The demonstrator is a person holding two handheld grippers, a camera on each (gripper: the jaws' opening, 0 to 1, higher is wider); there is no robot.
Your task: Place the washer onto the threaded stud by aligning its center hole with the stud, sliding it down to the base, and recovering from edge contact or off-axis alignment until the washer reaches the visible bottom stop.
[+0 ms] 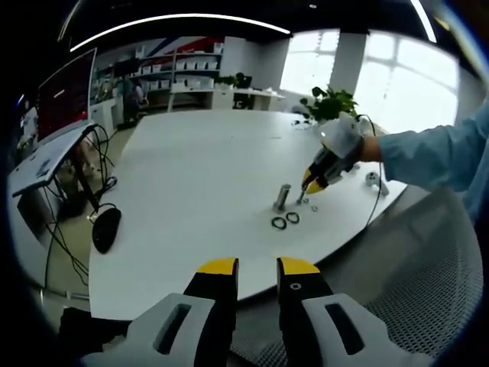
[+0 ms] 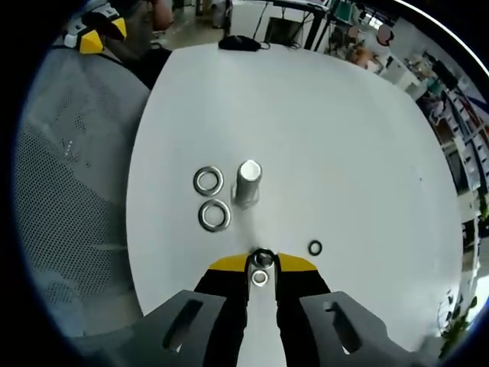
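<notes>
Pick-up step: my right gripper [image 2: 261, 264] is closing around a washer [image 2: 262, 257] on the counter [image 2: 344, 138]; stud [image 2: 247, 182] stands just ahead. Next: lift, centre hole over stud. Left gripper [image 1: 257, 269] idles, released.

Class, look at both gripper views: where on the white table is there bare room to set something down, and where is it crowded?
Bare: the wide stretch of table beyond the threaded stud, toward the black mouse. Crowded: around the stud, with two large washers beside it, a small black ring, and the right gripper at a small washer.
</notes>
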